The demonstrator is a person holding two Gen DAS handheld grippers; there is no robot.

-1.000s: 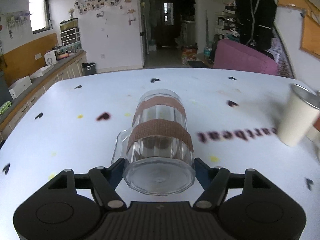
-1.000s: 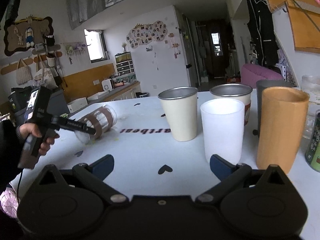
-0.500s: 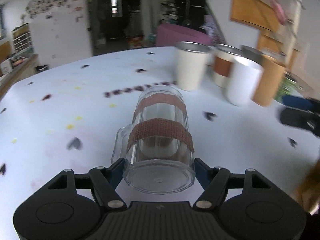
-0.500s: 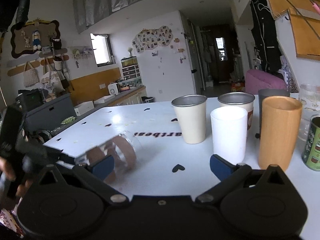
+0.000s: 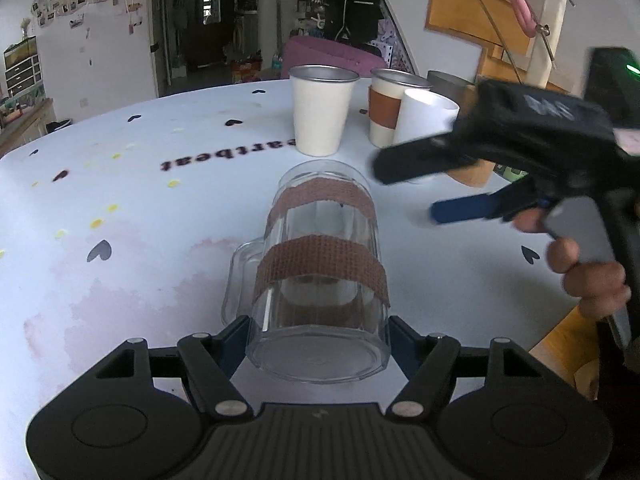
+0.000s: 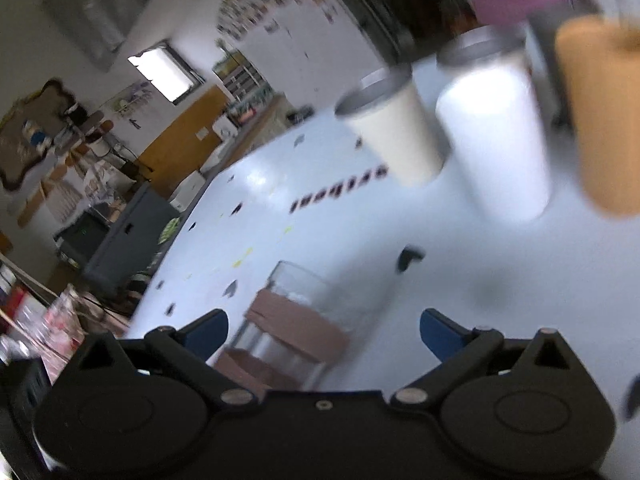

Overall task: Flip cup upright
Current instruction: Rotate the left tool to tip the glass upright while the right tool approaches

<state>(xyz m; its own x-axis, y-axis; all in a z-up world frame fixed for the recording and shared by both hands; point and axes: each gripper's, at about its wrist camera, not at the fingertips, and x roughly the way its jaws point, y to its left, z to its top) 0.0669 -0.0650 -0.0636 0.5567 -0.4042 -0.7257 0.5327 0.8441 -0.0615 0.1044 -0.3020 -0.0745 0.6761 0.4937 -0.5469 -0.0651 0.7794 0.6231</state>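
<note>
Your white table [image 5: 120, 280] with its scattered heart marks takes up most of both views, and the printed word on it reads upside down from the left camera. At its far right stand the other cups: a cream cup [image 5: 322, 114] nearest the middle, a brown-banded cup [image 5: 386, 110] behind it, a white cup [image 5: 424, 116] and an orange cup [image 6: 600, 116] further right. The clear cup [image 5: 320, 276], wrapped in two brown tape bands, lies on its side near you, long axis running away from the left camera, base toward it, open mouth pointing to the far cups, handle on the left. Your left gripper [image 5: 318, 344] is clamped on its base end, one blue pad on each side. Your right gripper [image 6: 324, 330] is spread wide and holds nothing, tilted above the cup's mouth end
</note>
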